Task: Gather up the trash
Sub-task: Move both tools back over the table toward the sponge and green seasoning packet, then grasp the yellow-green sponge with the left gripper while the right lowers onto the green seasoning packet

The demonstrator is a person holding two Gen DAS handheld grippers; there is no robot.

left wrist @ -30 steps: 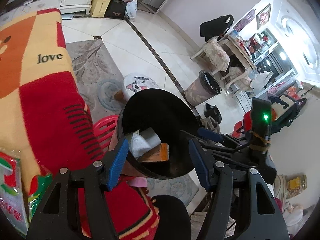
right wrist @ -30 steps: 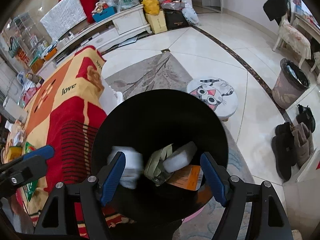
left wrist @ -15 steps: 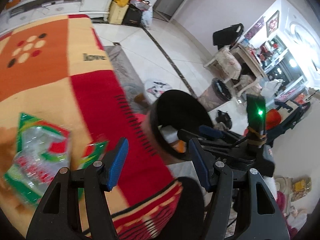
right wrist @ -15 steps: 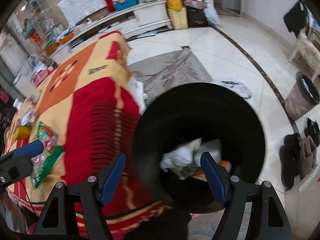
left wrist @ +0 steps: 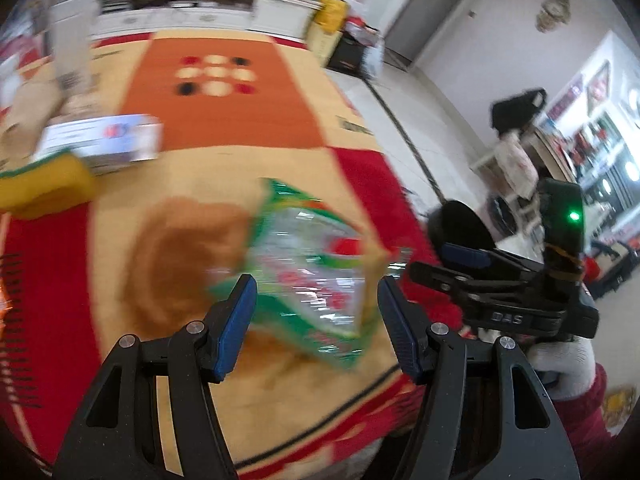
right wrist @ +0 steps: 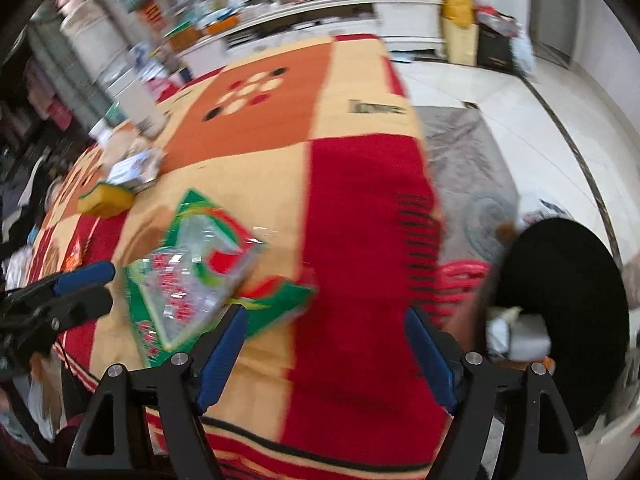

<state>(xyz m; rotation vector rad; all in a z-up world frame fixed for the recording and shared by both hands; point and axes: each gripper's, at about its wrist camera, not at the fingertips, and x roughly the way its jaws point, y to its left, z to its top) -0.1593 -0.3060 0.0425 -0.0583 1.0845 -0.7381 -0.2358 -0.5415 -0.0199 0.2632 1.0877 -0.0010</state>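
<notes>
Grippers have swung away from the black bin (right wrist: 560, 320). Left gripper (left wrist: 312, 308), wide open, now sits over the green wrapper (left wrist: 312, 272). Right gripper (right wrist: 324, 344) is wide open, empty, beside the wrapper.

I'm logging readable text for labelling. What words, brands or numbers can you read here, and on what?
"DAS": on the right gripper, seen from the left wrist.
Dark word on the blanket: blurred.
Print on the green wrapper: blurred.
Print on the white box: blurred.
</notes>
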